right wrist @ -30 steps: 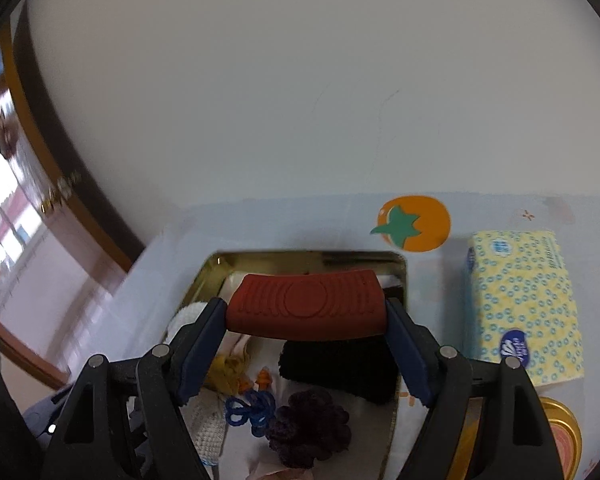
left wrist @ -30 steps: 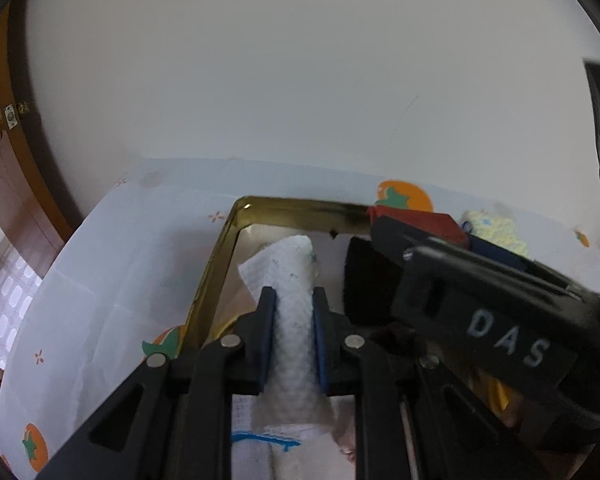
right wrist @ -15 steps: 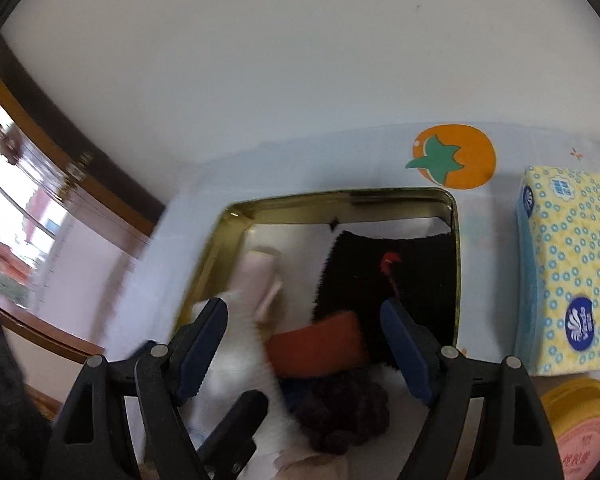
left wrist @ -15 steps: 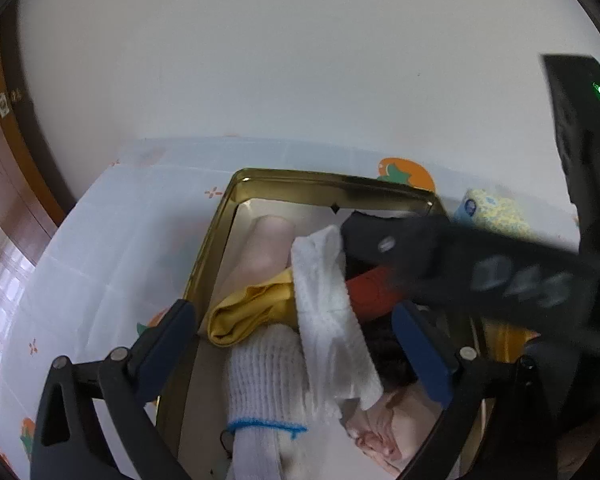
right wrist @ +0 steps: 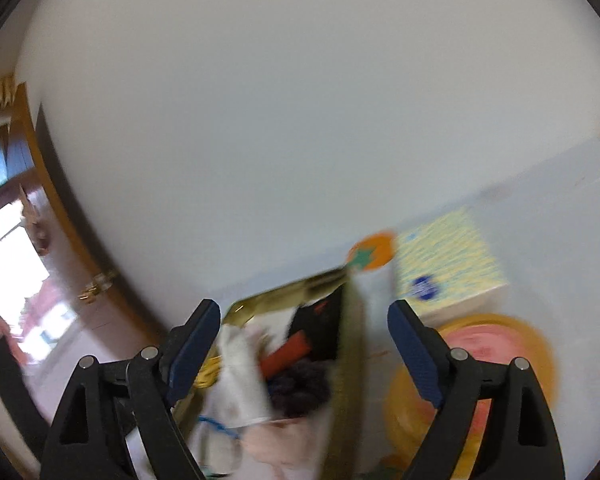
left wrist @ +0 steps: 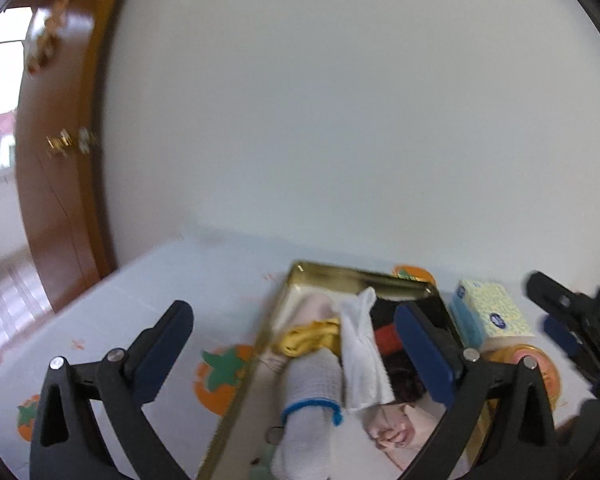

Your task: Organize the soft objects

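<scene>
L gripper (left wrist: 296, 340) is seen w/ jaws spread wide, nothing gripped; the gold tray (left wrist: 364, 278) lies below and beyond its blue pads. In the tray are packed a white cloth (left wrist: 360, 352), white knit glove w/ blue cuff (left wrist: 312, 392), yellow fabric (left wrist: 306, 338), a red item (left wrist: 386, 338), a black item and pink fabric. R gripper (right wrist: 304, 344) is shown w/ jaws opening, nothing between them; view is blurred. A tissue pack (left wrist: 488, 314) is placed just right of the tray, a round tin (right wrist: 488, 344) near it. All is set on a tablecloth (left wrist: 140, 300) w/ orange fruit print.
</scene>
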Action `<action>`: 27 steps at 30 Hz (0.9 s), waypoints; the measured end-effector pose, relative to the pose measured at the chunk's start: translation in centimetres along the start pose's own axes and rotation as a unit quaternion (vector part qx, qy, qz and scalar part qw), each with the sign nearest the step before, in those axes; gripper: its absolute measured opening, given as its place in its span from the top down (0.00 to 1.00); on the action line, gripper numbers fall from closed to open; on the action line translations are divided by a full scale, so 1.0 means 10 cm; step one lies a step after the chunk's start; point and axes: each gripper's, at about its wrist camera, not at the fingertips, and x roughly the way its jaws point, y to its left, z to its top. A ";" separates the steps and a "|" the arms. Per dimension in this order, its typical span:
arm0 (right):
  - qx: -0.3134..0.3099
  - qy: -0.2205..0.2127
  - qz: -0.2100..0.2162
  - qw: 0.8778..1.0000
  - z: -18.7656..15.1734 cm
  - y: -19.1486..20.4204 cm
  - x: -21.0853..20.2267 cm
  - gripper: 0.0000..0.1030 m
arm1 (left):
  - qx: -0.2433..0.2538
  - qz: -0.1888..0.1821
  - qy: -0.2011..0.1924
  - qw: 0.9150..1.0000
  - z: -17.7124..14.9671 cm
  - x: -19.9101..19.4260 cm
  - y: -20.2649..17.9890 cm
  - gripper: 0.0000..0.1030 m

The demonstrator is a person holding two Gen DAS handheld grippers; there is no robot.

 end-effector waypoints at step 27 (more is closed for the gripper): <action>-0.170 -0.221 -0.070 0.958 -0.48 0.45 -0.84 0.01 | 0.031 0.033 -0.053 0.998 -0.30 -0.29 -0.20 0.01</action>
